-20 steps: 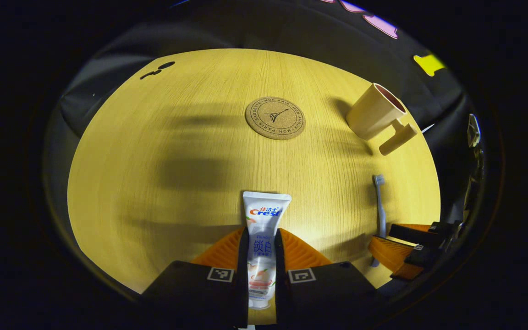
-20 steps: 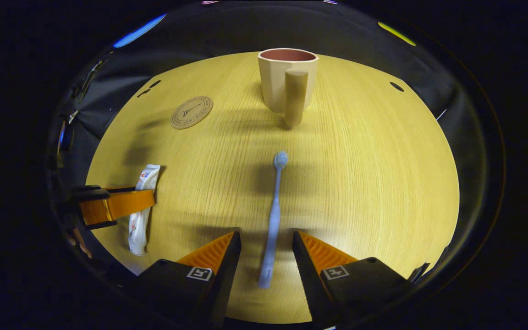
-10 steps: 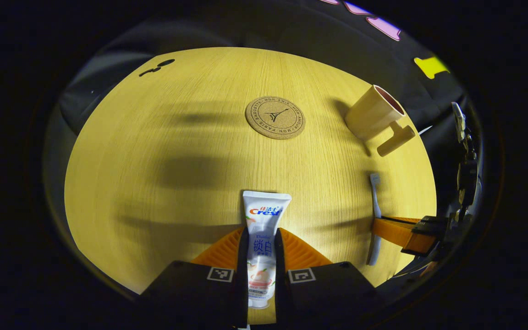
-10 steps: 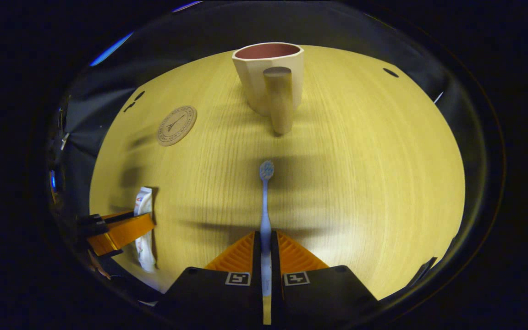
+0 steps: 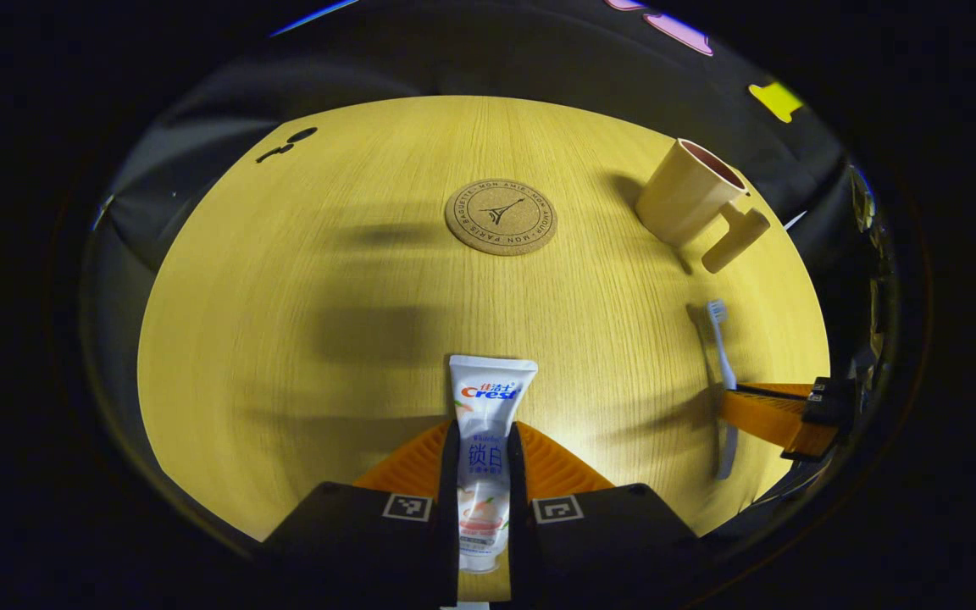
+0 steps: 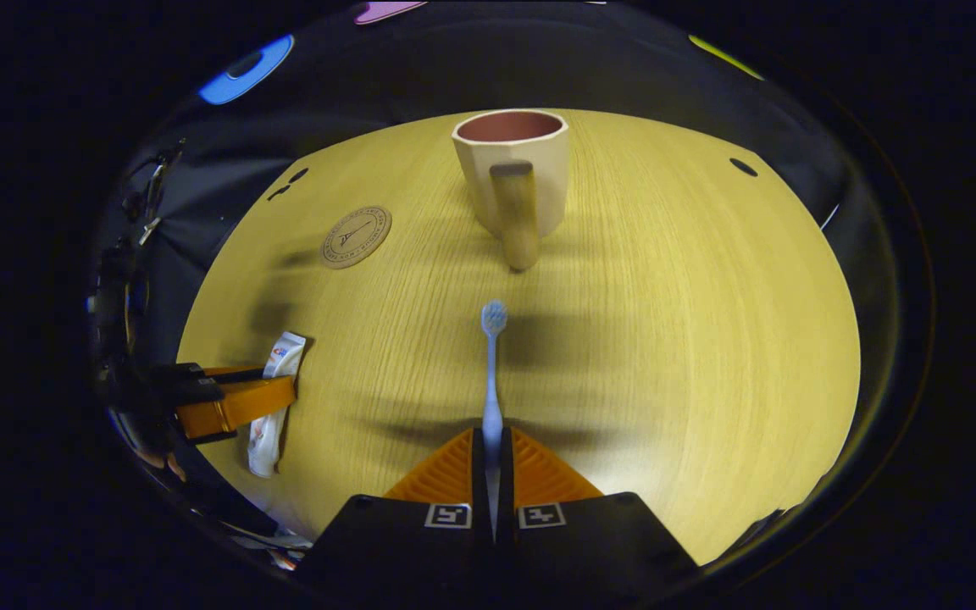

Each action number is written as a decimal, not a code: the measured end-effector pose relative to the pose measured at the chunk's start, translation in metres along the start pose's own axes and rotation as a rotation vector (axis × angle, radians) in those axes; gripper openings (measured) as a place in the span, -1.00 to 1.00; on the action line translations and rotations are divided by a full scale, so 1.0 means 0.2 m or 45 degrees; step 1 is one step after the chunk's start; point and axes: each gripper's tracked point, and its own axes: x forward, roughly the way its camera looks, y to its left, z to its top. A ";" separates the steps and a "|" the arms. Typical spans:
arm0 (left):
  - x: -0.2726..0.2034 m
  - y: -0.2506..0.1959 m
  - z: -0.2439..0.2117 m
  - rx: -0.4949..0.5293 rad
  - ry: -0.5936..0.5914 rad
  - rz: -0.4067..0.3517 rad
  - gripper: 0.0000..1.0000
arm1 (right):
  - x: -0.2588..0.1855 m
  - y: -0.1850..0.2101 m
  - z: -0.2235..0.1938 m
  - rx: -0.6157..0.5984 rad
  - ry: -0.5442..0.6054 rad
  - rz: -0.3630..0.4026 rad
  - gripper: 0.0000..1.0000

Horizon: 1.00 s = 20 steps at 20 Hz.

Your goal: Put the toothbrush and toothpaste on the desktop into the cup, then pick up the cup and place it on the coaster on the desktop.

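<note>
The left gripper [image 5: 483, 474] has its jaws clamped on the toothpaste [image 5: 488, 424], the right gripper [image 6: 492, 474] on the toothbrush [image 6: 492, 373] handle (head forward), both aimed for dropping into the cup [image 6: 512, 169], which stands on the desk [image 6: 666, 296] apart from the coaster [image 6: 356, 237].

Right tool [image 6: 492, 462] clamped on toothbrush [image 6: 492, 373], bristles toward cup [image 6: 512, 169] standing upright on counter [image 6: 691, 322], coaster [image 6: 356, 236] far left, left tool [image 6: 238, 402] gripping toothpaste [image 6: 274, 407].
</note>
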 end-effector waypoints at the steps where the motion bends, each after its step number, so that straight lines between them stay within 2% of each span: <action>1: 0.00 0.00 0.00 -0.024 -0.008 -0.009 -0.43 | -0.04 -0.03 0.02 -0.013 -0.026 0.004 -0.89; 2: -0.01 0.00 -0.01 -0.055 -0.016 -0.021 -0.51 | -0.08 -0.04 0.03 -0.017 -0.039 0.025 -0.89; 3: -0.01 0.00 -0.01 -0.091 -0.033 -0.030 -0.42 | -0.11 -0.06 0.04 -0.016 -0.058 0.036 -0.89; 6: -0.03 -0.01 -0.03 -0.170 -0.048 -0.060 -0.44 | -0.16 -0.11 0.09 -0.042 -0.111 0.042 -0.90; 7: -0.03 0.00 -0.03 -0.173 -0.060 -0.057 -0.44 | -0.18 -0.12 0.10 -0.044 -0.121 0.048 -0.89; 8: -0.04 0.00 -0.04 -0.176 -0.055 -0.052 -0.36 | -0.20 -0.12 0.11 -0.041 -0.127 0.056 -0.89; 9: -0.03 0.00 -0.04 -0.178 -0.064 -0.049 -0.37 | -0.23 -0.13 0.11 -0.035 -0.134 0.060 -0.89; 10: -0.03 0.00 -0.04 -0.176 -0.058 -0.051 -0.48 | -0.25 -0.13 0.12 -0.030 -0.136 0.070 -0.90; 14: -0.04 -0.01 -0.04 -0.158 -0.063 -0.038 -0.55 | -0.27 -0.12 0.12 -0.024 -0.142 0.095 -0.89; 17: -0.10 -0.01 0.01 -0.166 -0.139 -0.047 -0.58 | -0.29 -0.12 0.14 0.006 -0.163 0.110 -0.89; 18: -0.13 -0.01 0.03 -0.176 -0.153 -0.053 -0.48 | -0.30 -0.13 0.15 0.019 -0.178 0.109 -0.89; 19: -0.16 -0.02 0.06 -0.188 -0.184 -0.065 -0.58 | -0.32 -0.14 0.16 0.033 -0.193 0.111 -0.89; 20: -0.20 -0.04 0.11 -0.195 -0.221 -0.086 -0.58 | -0.35 -0.15 0.18 0.043 -0.208 0.109 -0.89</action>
